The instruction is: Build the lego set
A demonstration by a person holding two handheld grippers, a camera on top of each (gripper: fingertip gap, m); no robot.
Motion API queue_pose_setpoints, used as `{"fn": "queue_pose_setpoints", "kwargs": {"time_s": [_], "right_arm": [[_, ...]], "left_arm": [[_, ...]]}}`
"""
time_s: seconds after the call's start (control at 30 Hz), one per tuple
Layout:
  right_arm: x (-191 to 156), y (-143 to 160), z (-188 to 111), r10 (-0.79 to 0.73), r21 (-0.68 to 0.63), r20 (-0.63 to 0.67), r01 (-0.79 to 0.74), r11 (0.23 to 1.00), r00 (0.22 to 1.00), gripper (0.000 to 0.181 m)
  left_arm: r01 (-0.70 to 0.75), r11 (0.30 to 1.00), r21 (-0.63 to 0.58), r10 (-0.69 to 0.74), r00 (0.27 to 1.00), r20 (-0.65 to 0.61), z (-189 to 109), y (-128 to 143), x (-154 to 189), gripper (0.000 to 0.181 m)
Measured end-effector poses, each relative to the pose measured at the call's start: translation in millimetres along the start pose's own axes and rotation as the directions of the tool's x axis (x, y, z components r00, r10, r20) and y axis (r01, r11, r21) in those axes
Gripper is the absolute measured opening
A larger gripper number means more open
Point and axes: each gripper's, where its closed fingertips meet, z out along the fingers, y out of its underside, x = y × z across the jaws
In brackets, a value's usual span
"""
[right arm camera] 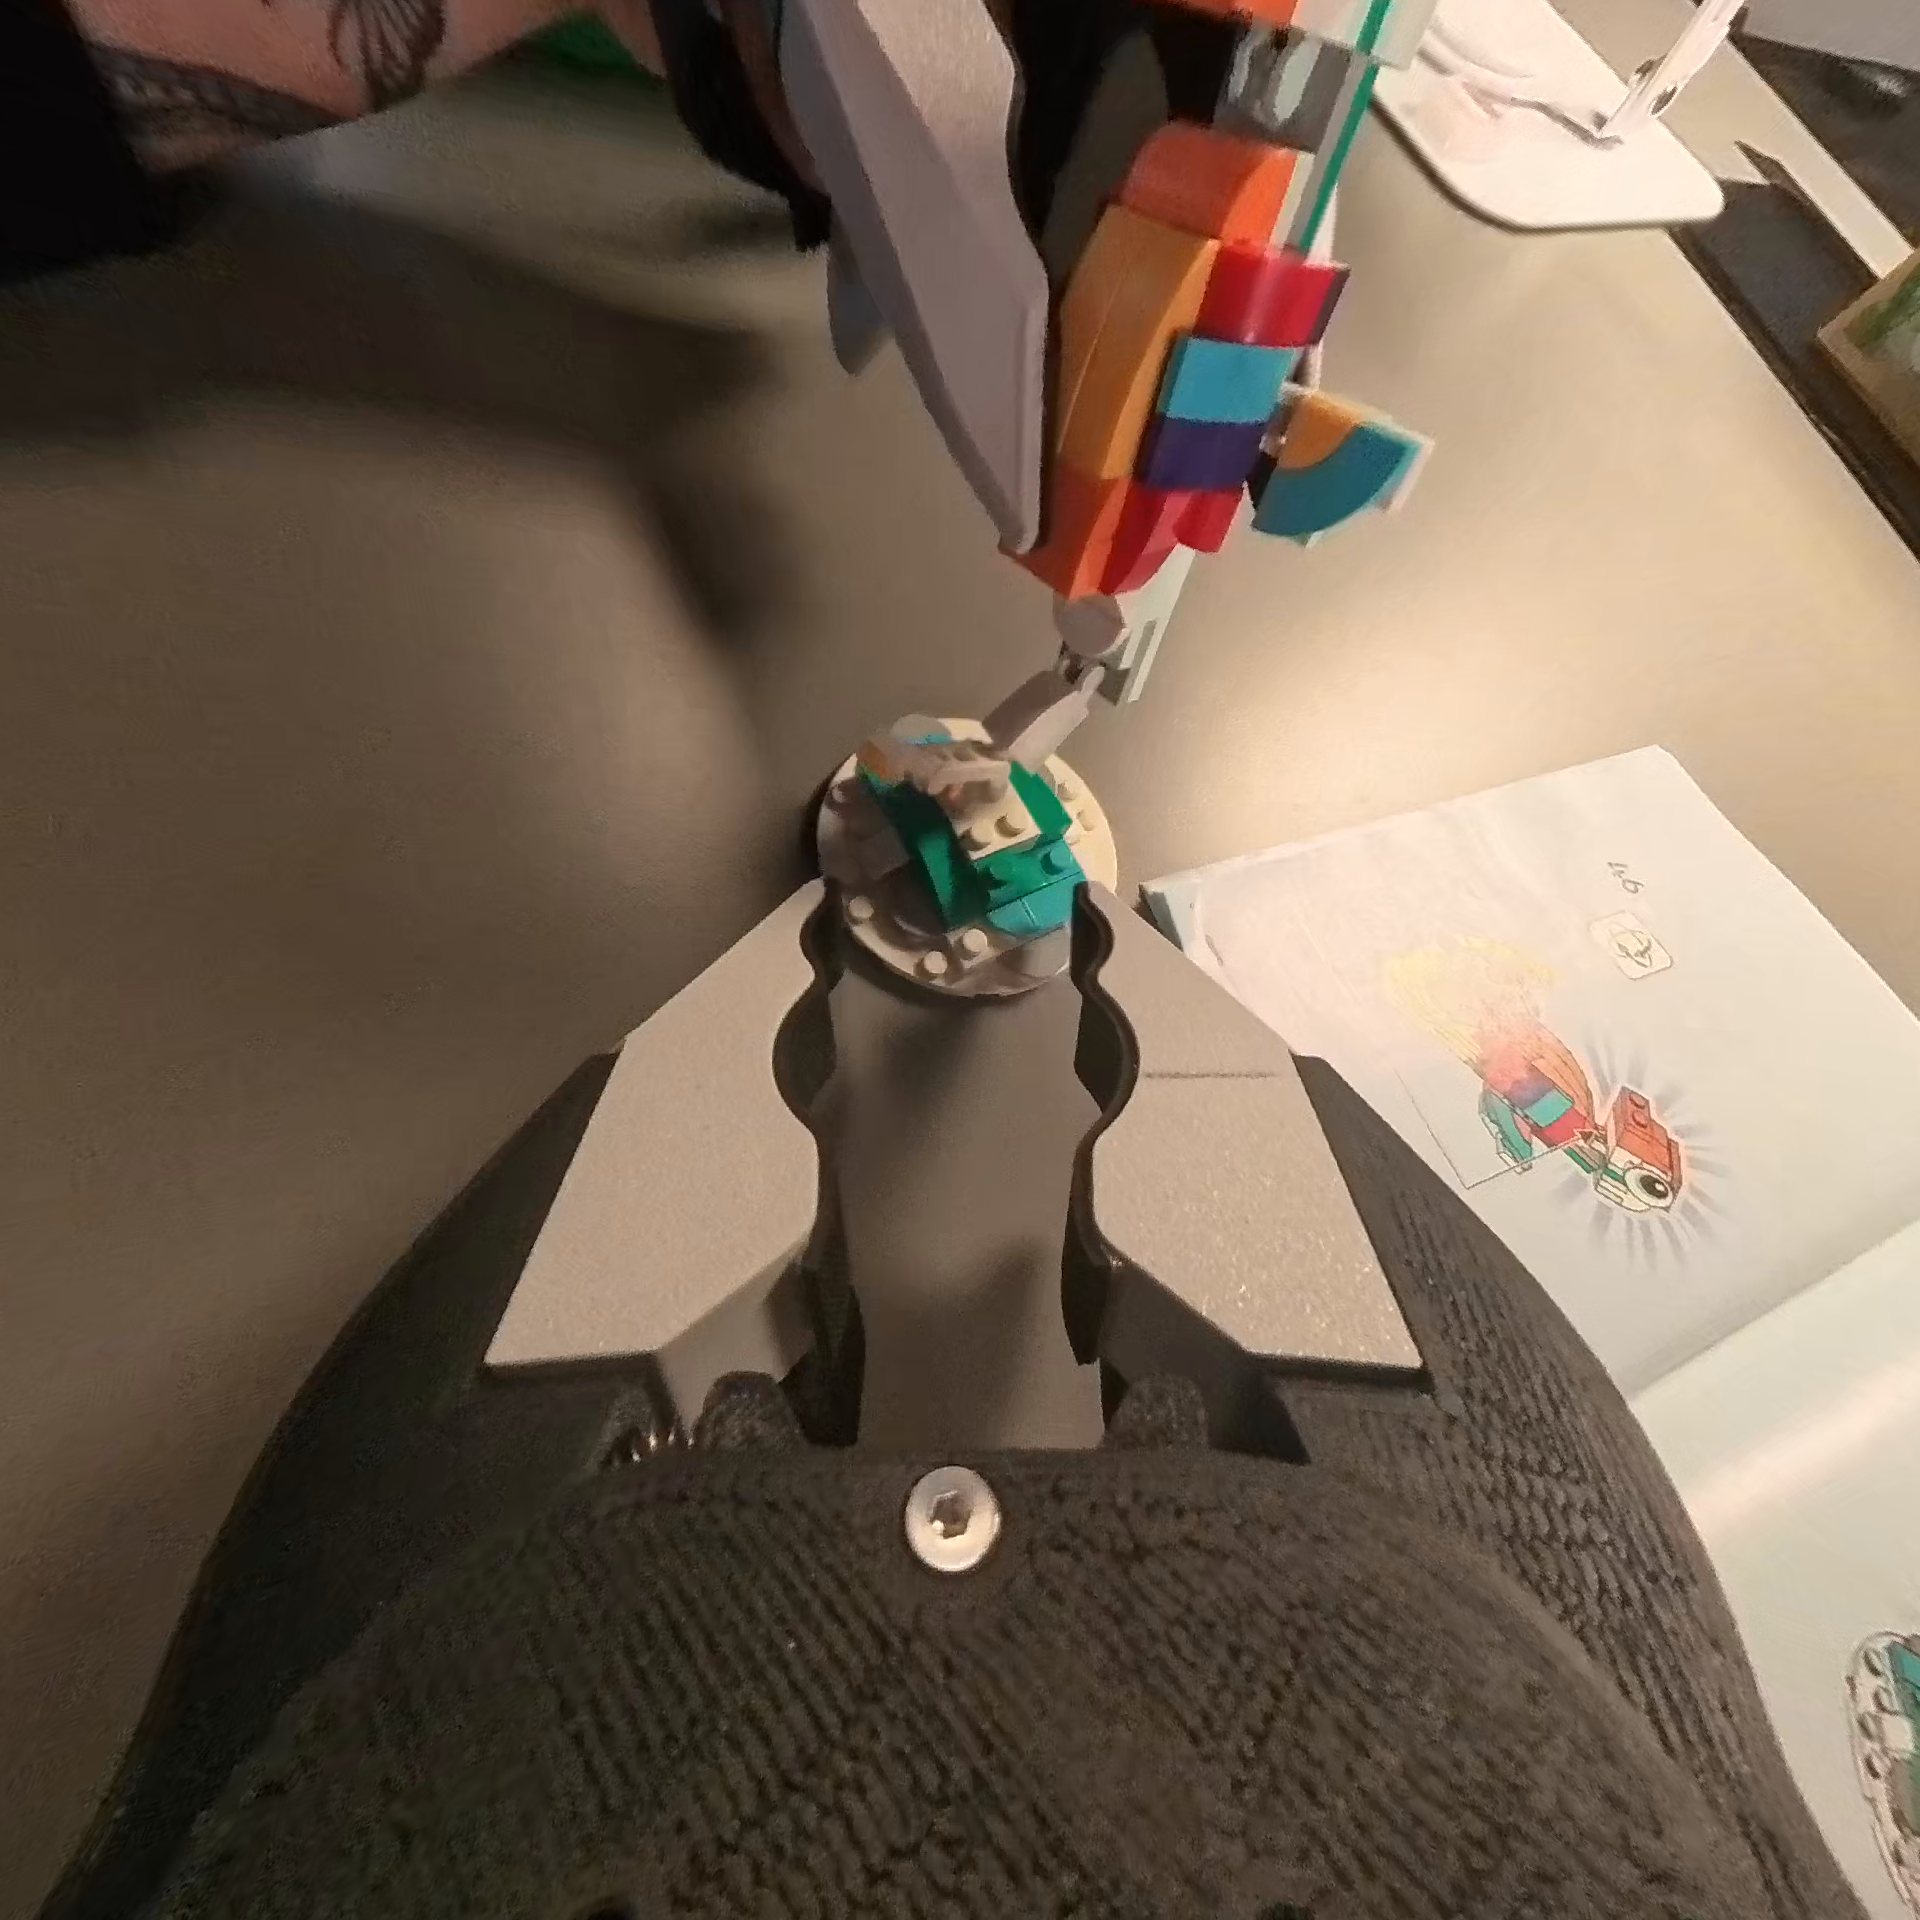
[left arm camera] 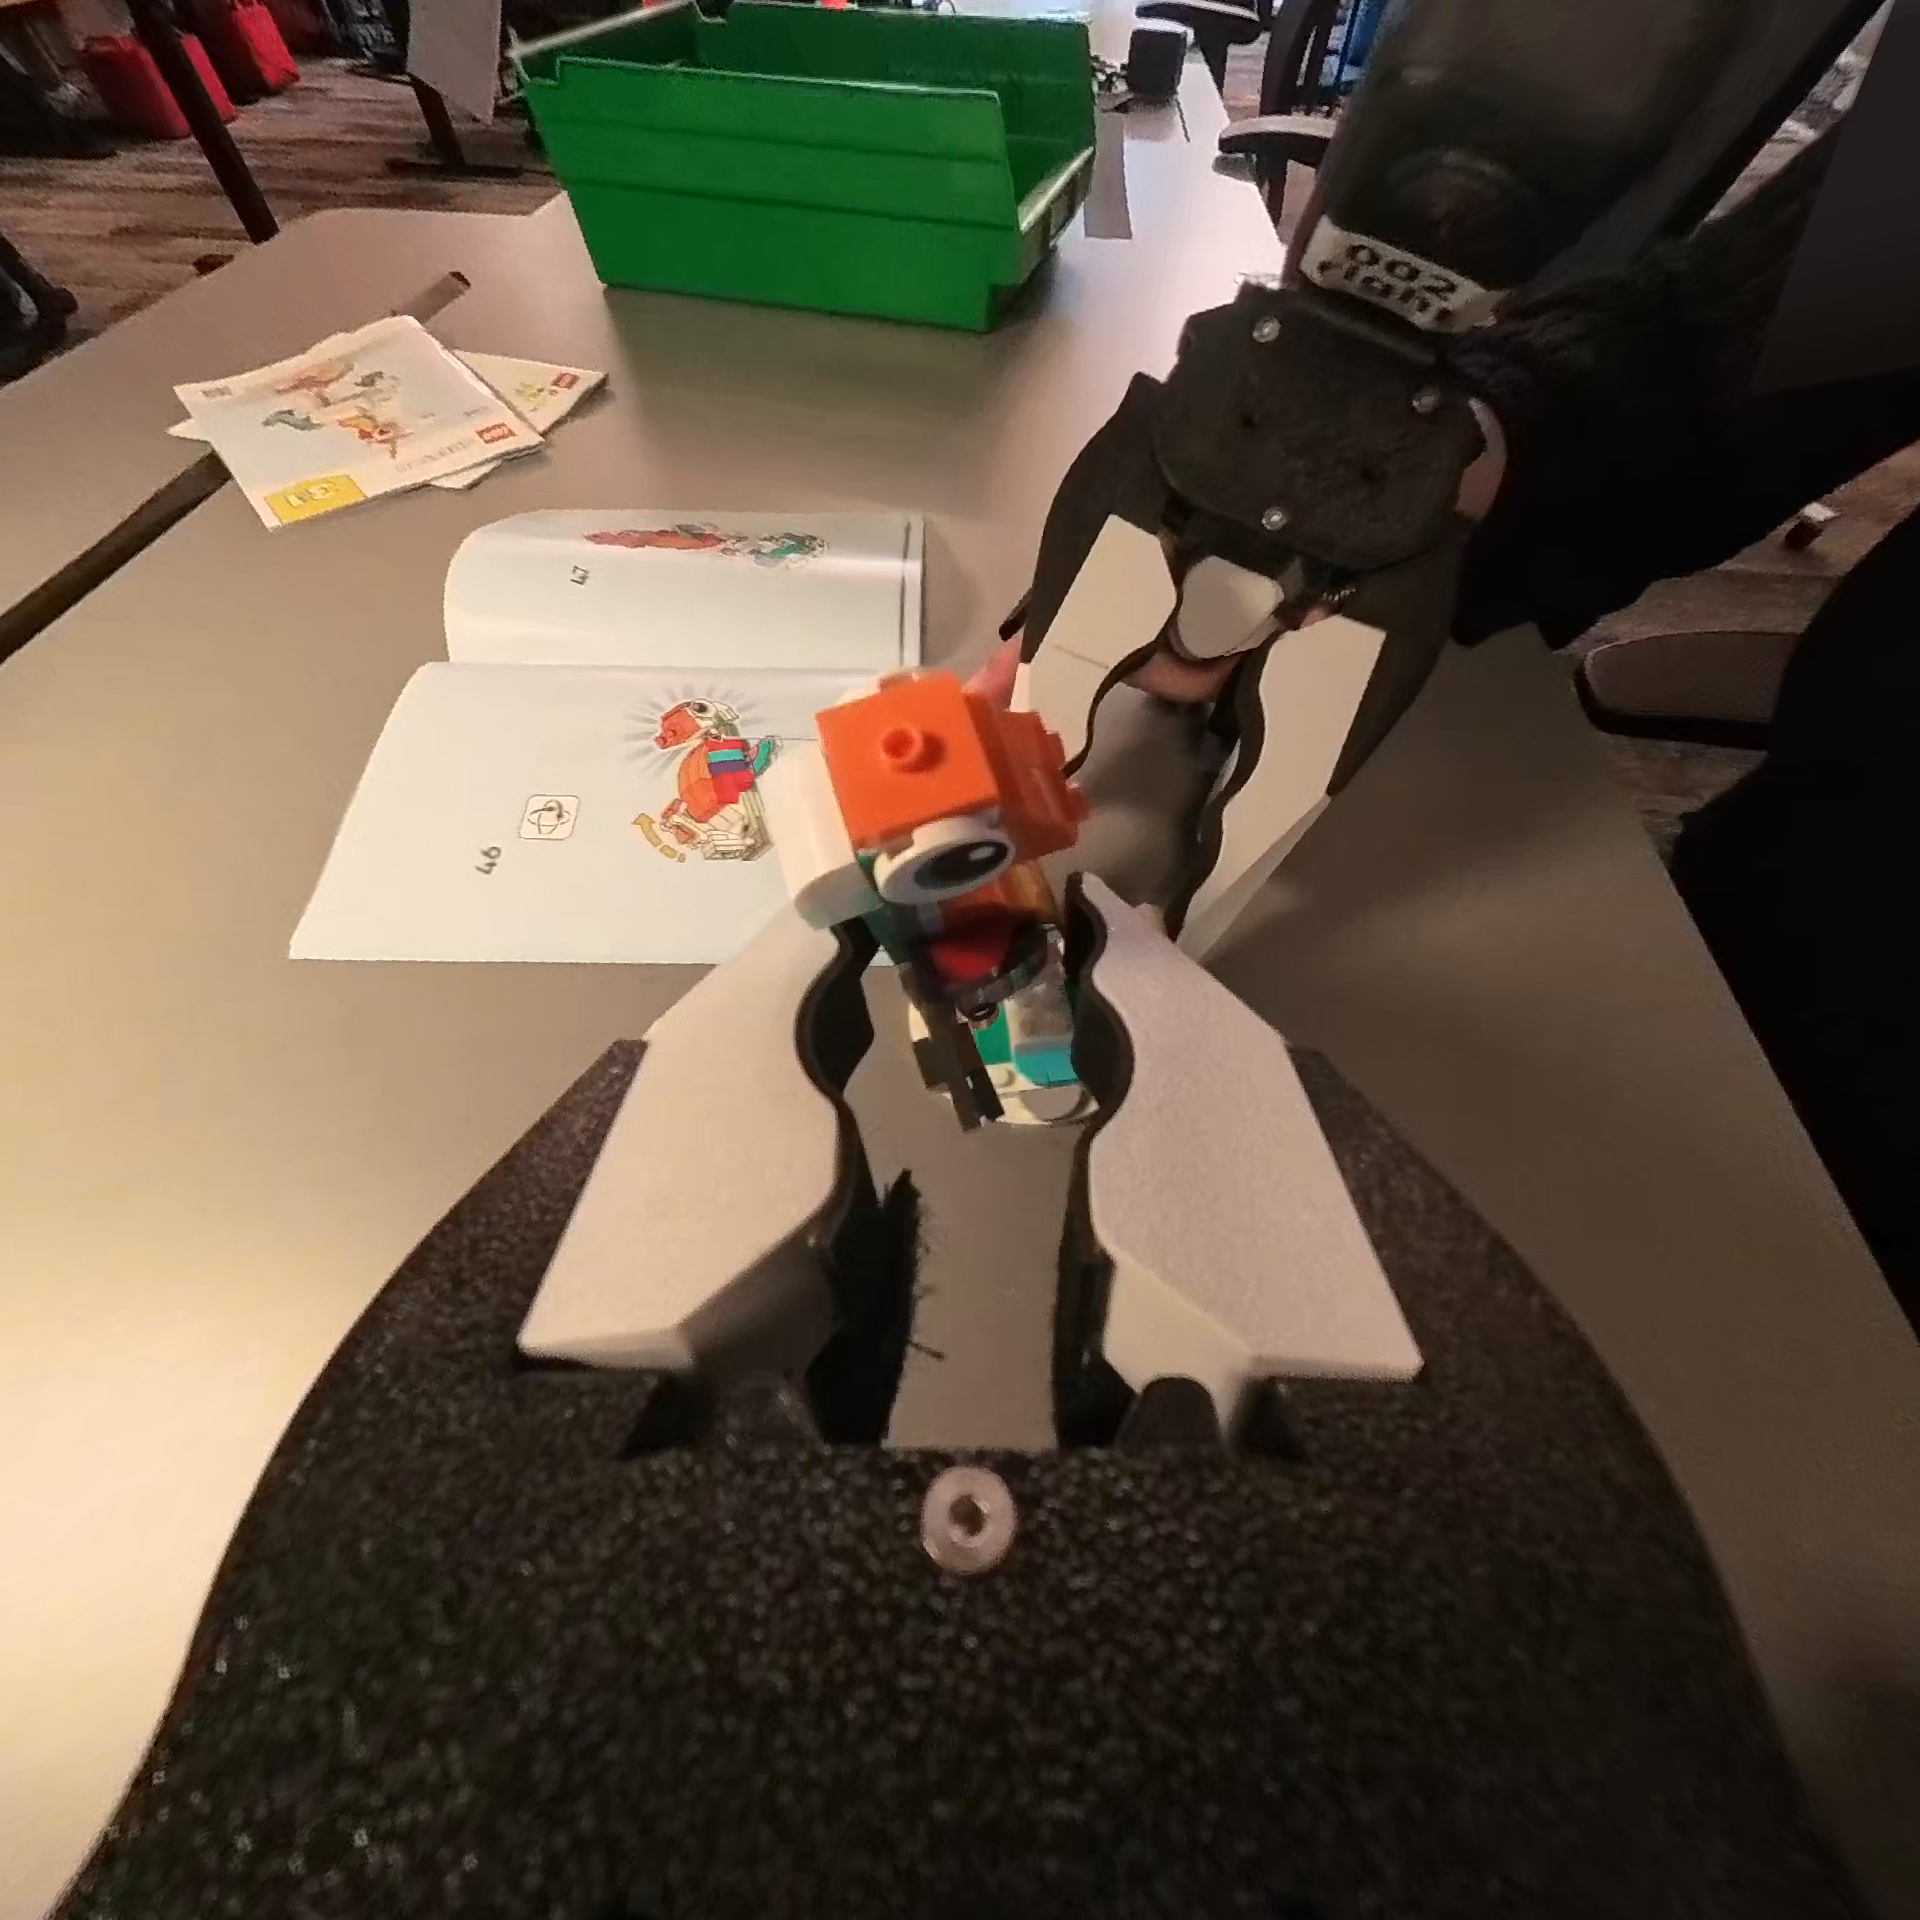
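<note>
A lego model (left arm camera: 914, 790) with an orange head, a big eye and a multicoloured body stands tilted above the grey table. My left gripper (left arm camera: 966, 935) is shut on its body just below the head. In the right wrist view the body (right arm camera: 1195, 364) hangs from the left finger (right arm camera: 935, 260), and a grey jointed link runs down to a round grey base (right arm camera: 935, 935) topped with teal bricks. My right gripper (right arm camera: 956, 920) is closed on that base at its fingertips. The right gripper (left arm camera: 1195, 727) also shows behind the model, pointing down.
An open instruction booklet (left arm camera: 623, 810) lies left of the model and shows in the right wrist view (right arm camera: 1507, 1039). Further booklets (left arm camera: 384, 426) and a green bin (left arm camera: 810, 177) sit farther back. A white stand (right arm camera: 1558, 156) is at the far right.
</note>
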Motion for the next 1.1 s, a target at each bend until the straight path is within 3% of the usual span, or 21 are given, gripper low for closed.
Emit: {"fn": "queue_pose_setpoints", "kwargs": {"time_s": [0.17, 0.33, 0.43, 0.57, 0.67, 0.87, 1.1], "right_arm": [[-1.4, -8.6, -9.2, -0.025, 0.095, 0.088, 0.017, 0.995, 0.996, 0.039], [2.8, -17.9, -20.0, 0.054, 0.180, 0.181, -0.087, 0.980, 0.982, 0.036], [7.5, -19.1, -20.9, 0.092, 0.189, 0.191, -0.129, 0.974, 0.977, 0.034], [6.1, -17.9, -15.4, 0.038, 0.171, 0.178, -0.069, 0.983, 0.983, 0.032], [3.8, -19.3, -10.7, -0.009, 0.169, 0.200, -0.025, 0.985, 0.980, 0.032], [0.1, -25.2, -12.9, -0.008, 0.201, 0.303, -0.056, 0.978, 0.953, 0.035], [-1.9, -32.1, -16.6, -0.087, 0.268, 0.293, 0.005, 0.963, 0.952, 0.026]], "left_arm": [[-0.029, 0.999, -0.038, 0.026, 0.997, -0.067, -3.7, -2.1, -5.3, 0.033], [-0.010, 1.000, 0.006, 0.011, 0.980, -0.198, -9.6, -8.9, 4.8, 0.032], [-0.009, 1.000, 0.003, 0.009, 0.977, -0.215, -10.7, -7.4, 5.9, 0.032], [-0.023, 1.000, 0.009, 0.024, 0.974, -0.225, -9.9, -8.3, 10.0, 0.032], [-0.019, 0.998, 0.057, 0.033, 0.964, -0.262, -11.3, -15.5, 16.2, 0.032], [0.140, 0.965, 0.222, -0.035, 0.907, -0.420, -29.2, -40.4, 28.1, 0.032], [0.188, 0.975, 0.117, -0.128, 0.910, -0.395, -16.8, -21.9, 18.0, 0.033]]}}
